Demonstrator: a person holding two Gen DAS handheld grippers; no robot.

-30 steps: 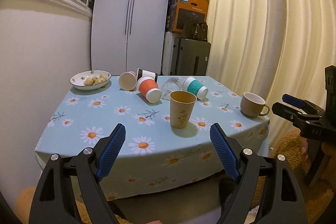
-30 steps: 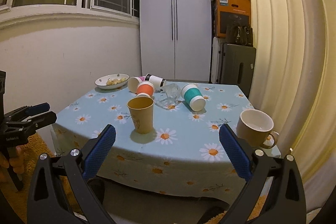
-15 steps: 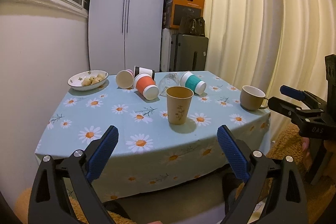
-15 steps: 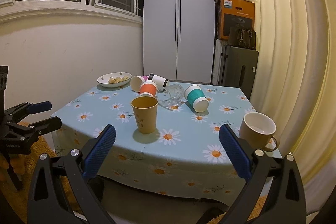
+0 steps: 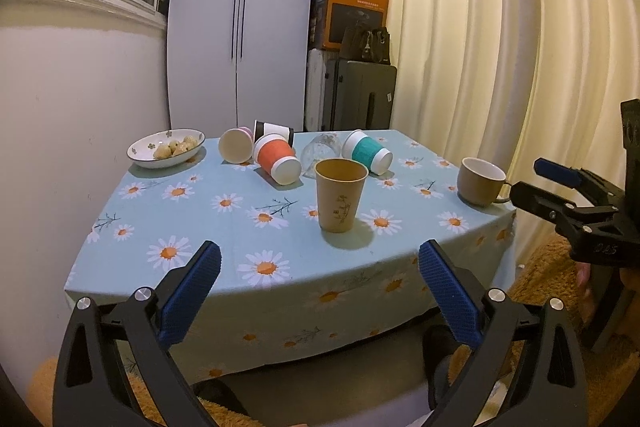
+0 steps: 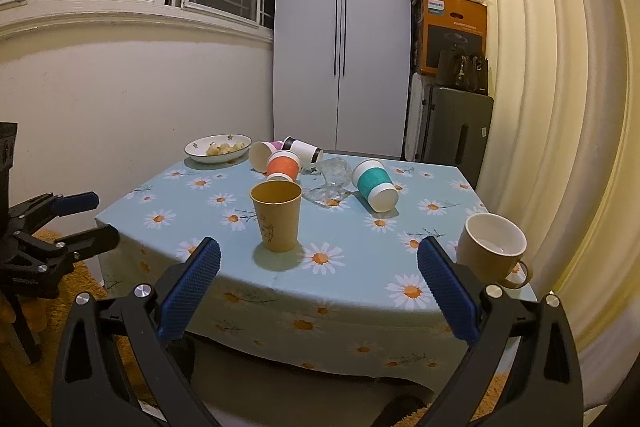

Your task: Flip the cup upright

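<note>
Hanging back off the table (image 5: 224,279), both your grippers, left (image 5: 318,281) and right (image 6: 318,279), gape wide, holding nothing. Centre frame, orange cup (image 5: 277,163), teal cup (image 5: 368,157) and glass (image 5: 321,153) lie crowded; reach carelessly and you'll topple the upright brown cup (image 5: 340,199) or roll the glass.

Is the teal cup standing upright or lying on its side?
Lying on its side. The teal cup rests lengthwise on the tablecloth, its white end pointing toward the camera.

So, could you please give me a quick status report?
Both grippers, left and right, open, empty, off table. Brown paper cup upright; teal cup lying down. Nothing in the way.
</note>
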